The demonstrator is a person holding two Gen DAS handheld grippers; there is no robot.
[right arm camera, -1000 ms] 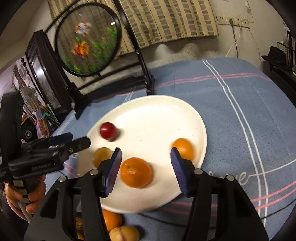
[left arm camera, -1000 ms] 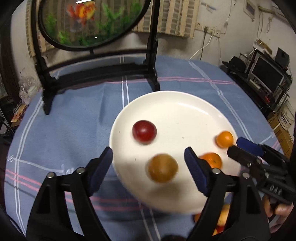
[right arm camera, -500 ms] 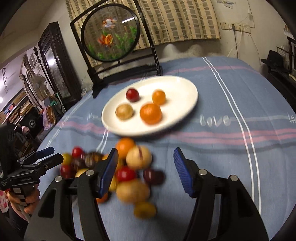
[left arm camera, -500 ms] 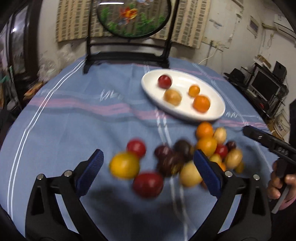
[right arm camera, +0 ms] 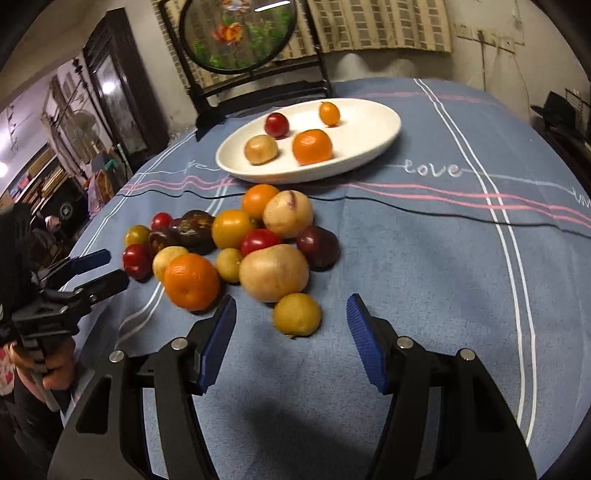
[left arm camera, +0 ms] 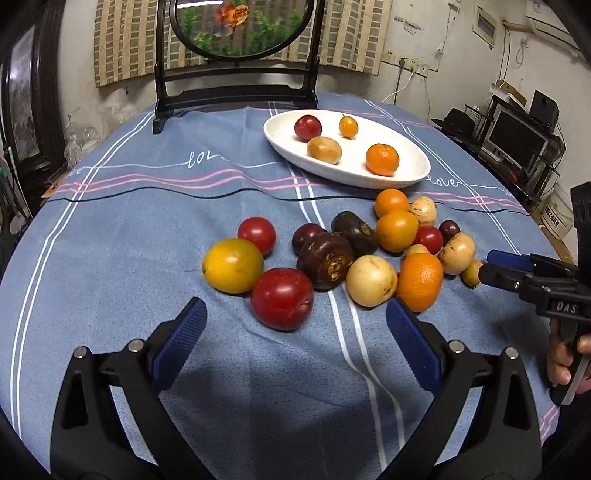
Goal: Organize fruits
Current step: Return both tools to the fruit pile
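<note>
A white oval plate (left arm camera: 413, 177) (right arm camera: 384, 136) at the back holds a red plum, a tan fruit, a small kumquat and an orange (left arm camera: 382, 159). A pile of loose fruit lies on the blue cloth in front of it. My left gripper (left arm camera: 293, 325) is open and empty, just short of a red apple (left arm camera: 282, 299) and a yellow fruit (left arm camera: 232, 265). My right gripper (right arm camera: 291, 325) is open and empty, with a small yellow fruit (right arm camera: 296, 314) between its fingertips and an orange (right arm camera: 191, 281) to its left. Each gripper also shows at the edge of the other's view.
A dark wooden stand with a round embroidered screen (left arm camera: 240, 26) stands at the table's far edge behind the plate. Dark brown fruits (left arm camera: 325, 260) and tan pears (right arm camera: 273, 272) sit in the pile. Shelves with monitors (left arm camera: 517, 136) stand off the table at right.
Both grippers have pulled back from over the plate to the near side of the loose fruit pile. Both stayed open and empty.
</note>
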